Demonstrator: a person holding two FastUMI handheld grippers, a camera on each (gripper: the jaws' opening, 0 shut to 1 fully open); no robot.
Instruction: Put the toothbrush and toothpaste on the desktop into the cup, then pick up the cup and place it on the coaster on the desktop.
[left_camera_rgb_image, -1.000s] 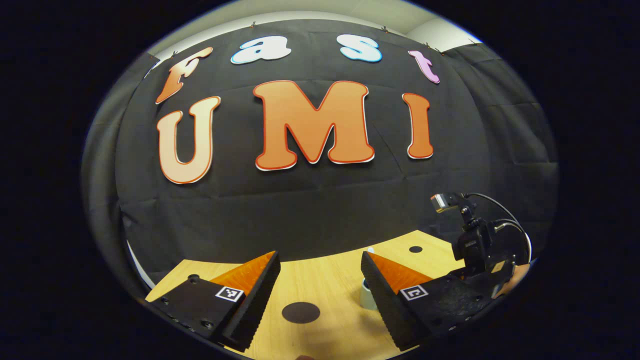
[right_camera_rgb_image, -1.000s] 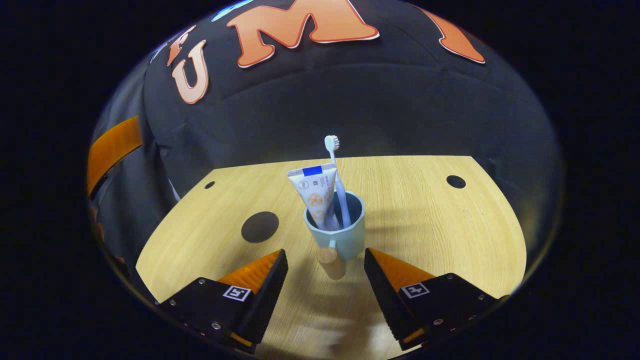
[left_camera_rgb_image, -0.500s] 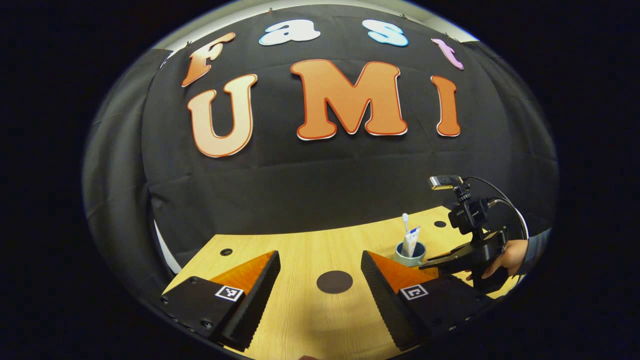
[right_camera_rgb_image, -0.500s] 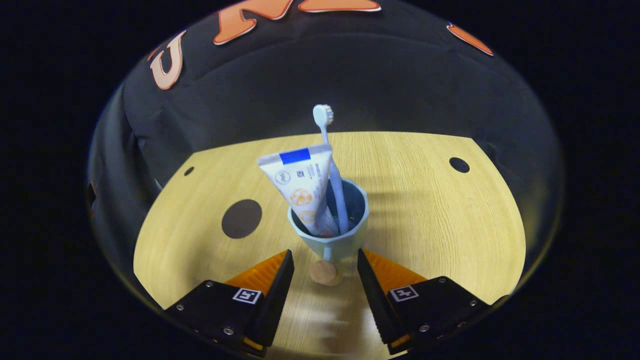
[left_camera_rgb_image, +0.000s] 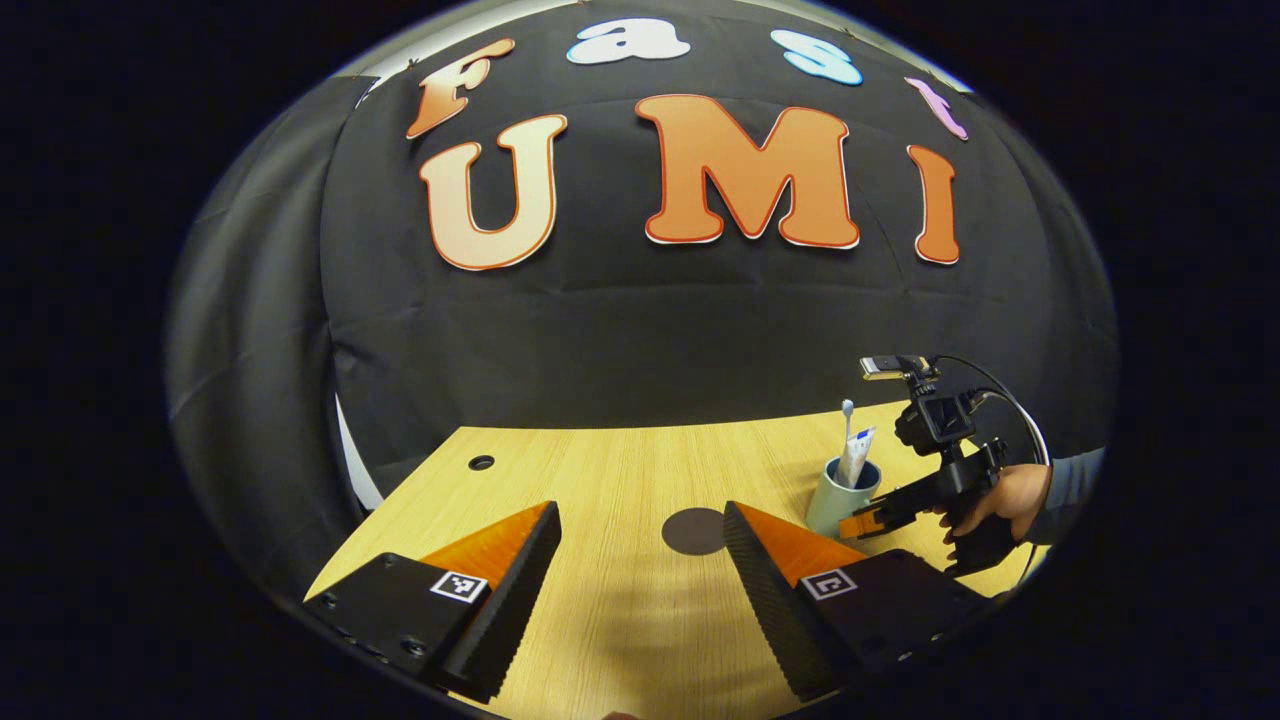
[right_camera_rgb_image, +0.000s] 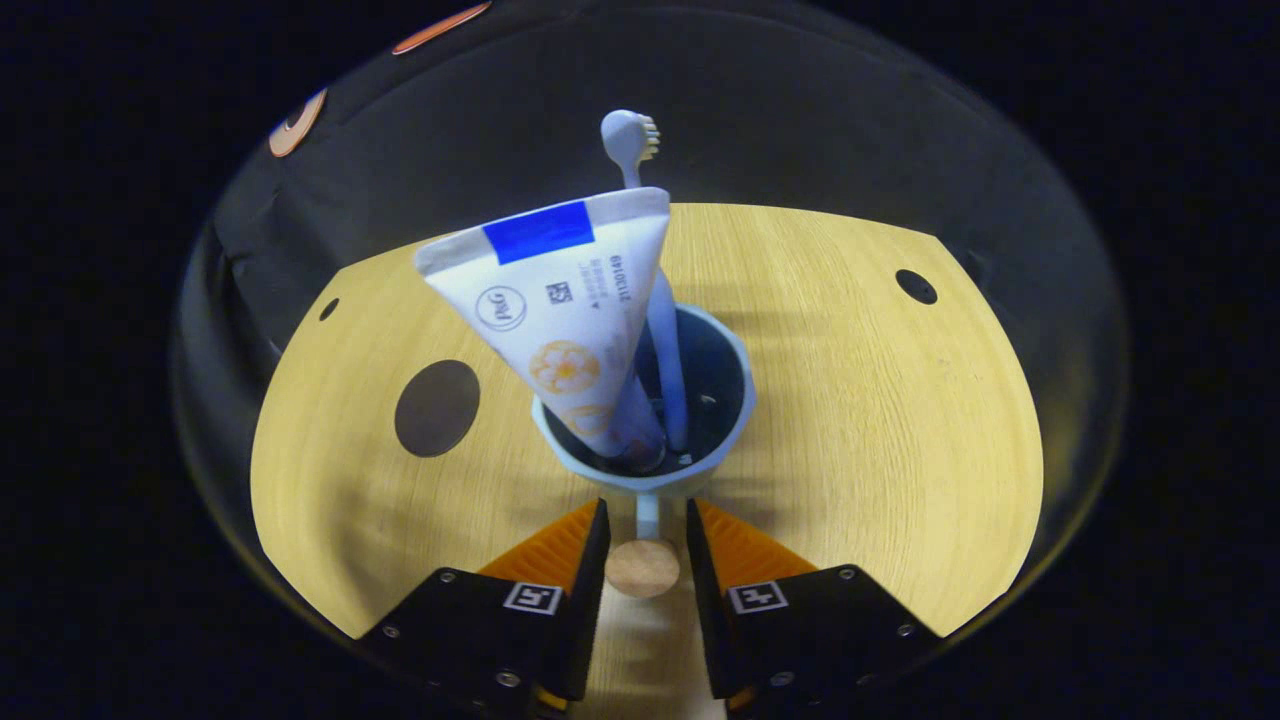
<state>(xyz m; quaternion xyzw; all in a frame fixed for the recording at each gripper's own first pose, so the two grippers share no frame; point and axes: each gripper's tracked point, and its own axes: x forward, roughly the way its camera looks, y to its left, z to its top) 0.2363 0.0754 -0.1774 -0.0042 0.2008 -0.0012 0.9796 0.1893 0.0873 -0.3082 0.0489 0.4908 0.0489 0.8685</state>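
A pale blue cup (right_camera_rgb_image: 600, 480) stands on the wooden desktop (right_camera_rgb_image: 880, 420) with the toothpaste tube (right_camera_rgb_image: 560, 310) and the toothbrush (right_camera_rgb_image: 628, 135) upright inside it. My right gripper (right_camera_rgb_image: 647, 505) is shut on the cup's wooden handle (right_camera_rgb_image: 642, 567), one finger on each side. The round dark coaster (right_camera_rgb_image: 436, 408) lies on the table to the cup's left. In the left gripper view, my left gripper (left_camera_rgb_image: 640, 510) hangs open over the near table, with the coaster (left_camera_rgb_image: 693, 530) just beyond it. The cup (left_camera_rgb_image: 830, 500) and the right gripper (left_camera_rgb_image: 862, 522) are at the right.
A hand (left_camera_rgb_image: 1000, 500) in a dark sleeve holds the right gripper at the table's right side. Small dark holes (right_camera_rgb_image: 916, 286) (left_camera_rgb_image: 481, 462) sit in the desktop's far corners. The black cloth wall closes off the back edge.
My right gripper moved in on the cup and its fingers closed from wide apart onto the handle. The left gripper view swung left and tilted down, showing more table.
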